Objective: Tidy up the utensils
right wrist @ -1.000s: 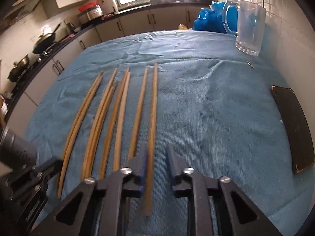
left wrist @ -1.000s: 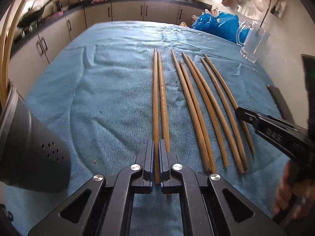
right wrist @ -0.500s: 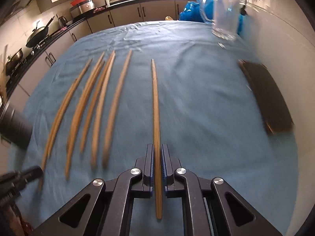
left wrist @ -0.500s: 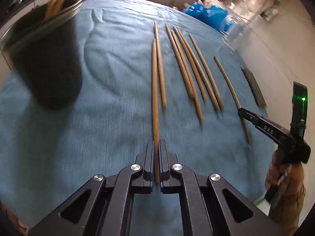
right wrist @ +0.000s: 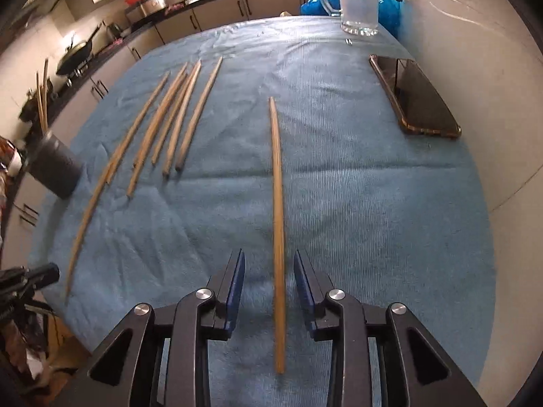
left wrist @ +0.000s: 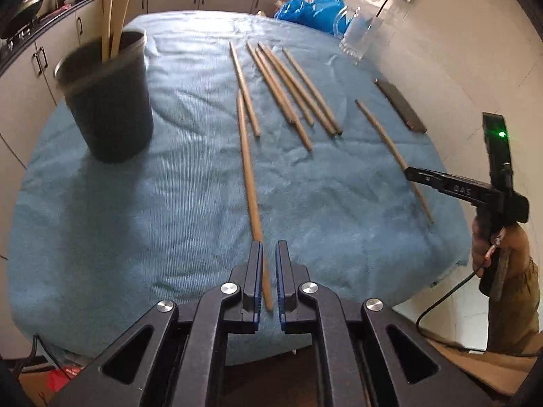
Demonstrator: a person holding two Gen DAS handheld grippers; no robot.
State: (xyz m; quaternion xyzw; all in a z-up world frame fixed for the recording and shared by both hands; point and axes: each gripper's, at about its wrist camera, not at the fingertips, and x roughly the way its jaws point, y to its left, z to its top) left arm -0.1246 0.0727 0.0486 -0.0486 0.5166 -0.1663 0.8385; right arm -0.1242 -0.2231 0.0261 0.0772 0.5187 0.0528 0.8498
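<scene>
Wooden chopsticks are the work items, and two of them lie between gripper jaws at the near edge of the counter (right wrist: 373,203), which is covered by a blue towel (left wrist: 135,220). In the left wrist view, the left gripper (left wrist: 268,278) has its jaws slightly apart around the near end of one chopstick (left wrist: 249,176); a narrow gap shows on the right side, so the hold appears loose or released. In the right wrist view, the right gripper (right wrist: 268,288) has its jaws clearly apart, with a second chopstick (right wrist: 277,220) lying between them and touching neither pad. This stick points toward 12 o'clock. Farther out, at about 11 o'clock in the right wrist view, the remaining chopsticks (right wrist: 176,118) lie in a loose row on the towel. The black holder (left wrist: 108,101) stands at 10 o'clock in the left wrist view, well apart from both grippers, and already contains upright sticks. A phone (right wrist: 414,98) lies at 1 o'clock and a glass mug (right wrist: 358,0) stands at the far edge. Judged step: collection of sticks for transfer to the holder, partly complete. The next move calls for closing each gripper squarely on its stick, lifting it clear, tipping it upright and lowering it into the holder.
</scene>
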